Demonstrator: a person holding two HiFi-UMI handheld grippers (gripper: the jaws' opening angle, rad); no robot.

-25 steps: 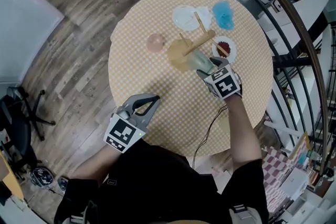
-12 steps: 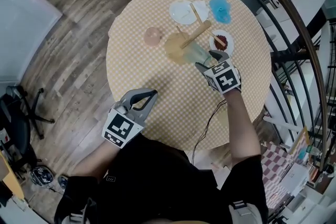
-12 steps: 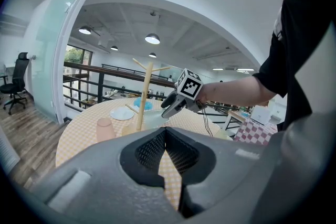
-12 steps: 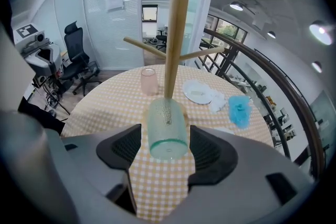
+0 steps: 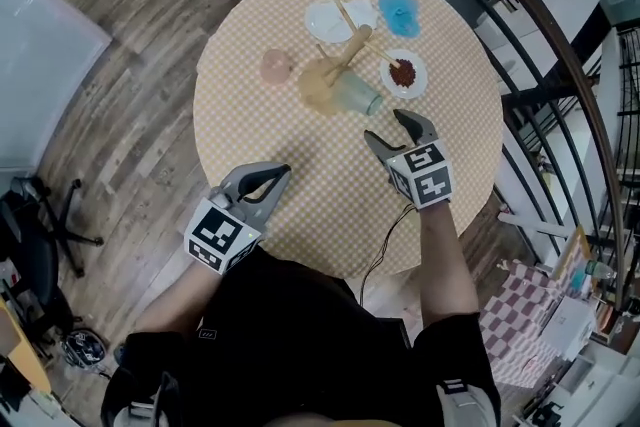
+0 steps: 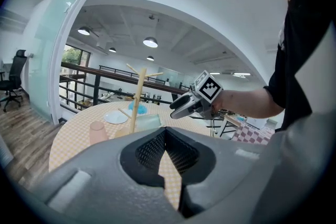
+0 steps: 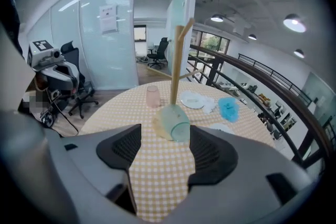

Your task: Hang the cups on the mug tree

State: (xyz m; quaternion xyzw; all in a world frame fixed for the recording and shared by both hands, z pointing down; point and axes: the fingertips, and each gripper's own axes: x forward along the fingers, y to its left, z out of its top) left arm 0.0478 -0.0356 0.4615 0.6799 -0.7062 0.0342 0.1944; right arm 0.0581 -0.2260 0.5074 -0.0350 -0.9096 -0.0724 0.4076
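Note:
The wooden mug tree [image 5: 347, 53] stands on its round base at the far middle of the table. A pale green cup [image 5: 357, 95] lies tilted on its side against the tree's foot; whether a peg holds it I cannot tell. A pink cup [image 5: 276, 66] stands upright to the left of the tree. My right gripper [image 5: 385, 126] is open and empty, a short way in front of the green cup [image 7: 174, 122]. My left gripper [image 5: 280, 173] is shut and empty over the near left of the table. The left gripper view shows the tree [image 6: 137, 97] and pink cup [image 6: 97, 132].
The round table [image 5: 260, 130] has a yellow checked cloth. Behind the tree lie a white plate [image 5: 328, 20], a blue crumpled cloth [image 5: 399, 10] and a small dish of red pieces [image 5: 403, 73]. A black railing [image 5: 520, 25] curves behind the table. A cable [image 5: 392, 235] hangs off the near edge.
My right gripper has let go of the green cup, opened and drawn back towards me. The cup stays at the tree's foot. The left gripper has hardly moved.

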